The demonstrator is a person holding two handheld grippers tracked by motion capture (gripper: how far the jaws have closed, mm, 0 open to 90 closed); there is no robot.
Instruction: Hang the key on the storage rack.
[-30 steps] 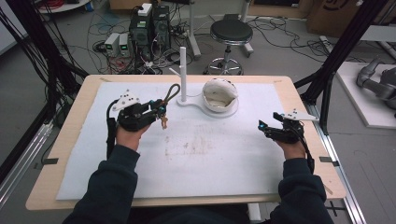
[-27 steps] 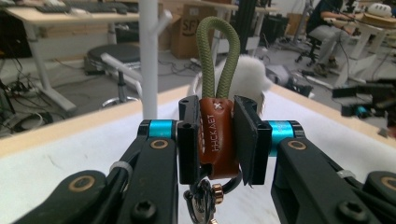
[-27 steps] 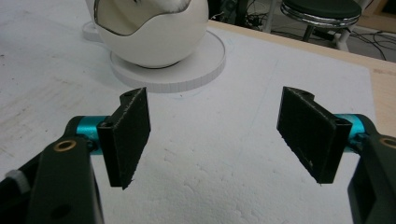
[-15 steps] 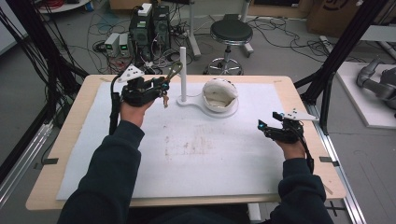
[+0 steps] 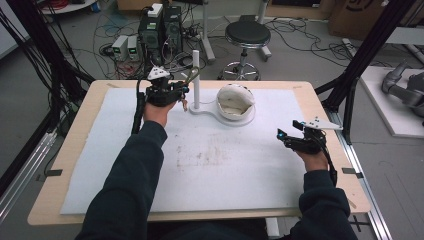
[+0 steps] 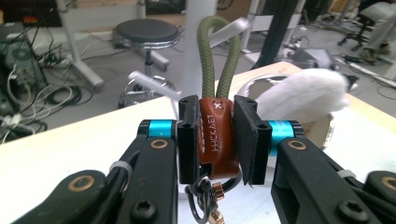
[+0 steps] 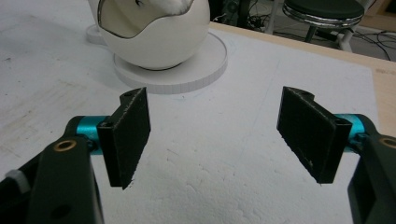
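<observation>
Left claw (image 5: 185, 90): closed on a brown leather key fob (image 6: 216, 137); both black pads press its flat sides.
Key fob, left gripper view: stamped lettering runs down the leather, an olive-green cord loop (image 6: 218, 56) rises from its top, and a dark wire ring with a copper-coloured bit (image 6: 215, 192) hangs below the pads.
Key fob, high view: too small to read; the cord loop (image 5: 192, 77) shows as a thin arc arching from the claw toward the white post (image 5: 196, 80), with a small piece dangling under the claw.
Where the fob is: in the air above the far left part of the table (image 5: 70, 150), just beside the post; whether the loop touches the post cannot be told.
Post, left gripper view: a blurred white column directly behind the loop.
Right claw (image 5: 286, 136): open, with nothing between the pads.
Right claw, right gripper view: the 2 pads (image 7: 132, 133) stand wide apart over the white foam sheet (image 7: 224, 186).
Right claw, high view: low over the right side of the table, well apart from the stand.
Egg-shaped holder (image 7: 156, 32): white shell with a cut-out opening, seated on a round white base (image 7: 187, 72); the high view shows that base joined to the foot of the post.
Holder, left gripper view: a white fluffy lining (image 6: 303, 93) shows at its mouth.
</observation>
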